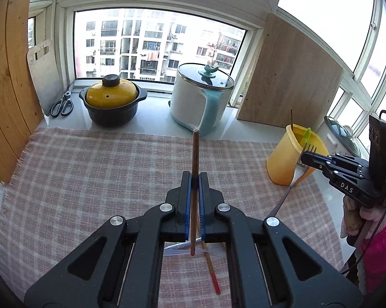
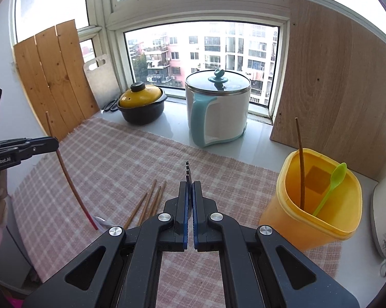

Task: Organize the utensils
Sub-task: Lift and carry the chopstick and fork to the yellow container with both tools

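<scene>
- A yellow cup point(image 2: 319, 205) is standing at the right edge of a checked cloth point(image 2: 116, 154), already holding one chopstick point(image 2: 300, 159) and a green spoon point(image 2: 330, 188).
- The right gripper point(image 2: 190, 192) is clamping a fork point(image 2: 188, 173) edge-on, tines pointing forward; the cup is lying just to its right, so this hand is the nearer.
- The left gripper point(image 1: 195, 179) is clamping another chopstick point(image 1: 195, 151), its long axis running forward and up; the cup is sitting well off to its right.
- Loose chopsticks point(image 2: 149, 202) are lying on the cloth between the two hands.
</scene>
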`<action>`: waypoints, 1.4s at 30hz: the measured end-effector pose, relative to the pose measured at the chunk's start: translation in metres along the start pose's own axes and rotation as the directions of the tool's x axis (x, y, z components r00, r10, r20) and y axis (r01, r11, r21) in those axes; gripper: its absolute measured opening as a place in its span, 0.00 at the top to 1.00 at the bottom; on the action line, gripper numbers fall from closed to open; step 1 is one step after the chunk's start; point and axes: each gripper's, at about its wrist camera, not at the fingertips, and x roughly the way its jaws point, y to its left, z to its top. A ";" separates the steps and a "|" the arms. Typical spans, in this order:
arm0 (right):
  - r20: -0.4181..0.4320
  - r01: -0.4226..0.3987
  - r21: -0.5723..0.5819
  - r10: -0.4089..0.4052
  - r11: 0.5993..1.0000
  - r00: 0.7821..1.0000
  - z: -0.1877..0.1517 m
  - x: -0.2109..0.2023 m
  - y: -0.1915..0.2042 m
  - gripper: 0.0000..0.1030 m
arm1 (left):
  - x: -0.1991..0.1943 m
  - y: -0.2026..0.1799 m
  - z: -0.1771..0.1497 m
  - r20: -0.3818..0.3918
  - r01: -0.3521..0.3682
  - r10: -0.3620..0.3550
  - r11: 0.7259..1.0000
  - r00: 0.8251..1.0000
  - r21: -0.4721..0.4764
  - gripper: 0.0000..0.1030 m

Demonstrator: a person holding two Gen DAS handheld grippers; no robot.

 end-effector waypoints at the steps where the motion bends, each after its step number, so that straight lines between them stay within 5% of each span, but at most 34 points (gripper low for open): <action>1: 0.004 0.006 0.004 -0.006 1.000 1.000 0.000 -0.003 -0.003 0.99 | 0.000 -0.004 0.002 0.002 0.008 -0.008 1.000 1.000 0.004 0.97; 24: 0.105 0.179 0.113 -0.191 0.977 0.976 0.009 -0.072 -0.089 0.99 | 0.027 -0.120 0.063 0.060 0.234 -0.240 0.967 0.969 0.101 0.97; 42: 0.167 0.277 0.165 -0.303 0.947 0.938 0.027 -0.108 -0.136 0.99 | 0.049 -0.200 0.115 0.081 0.304 -0.320 0.938 0.944 0.166 0.97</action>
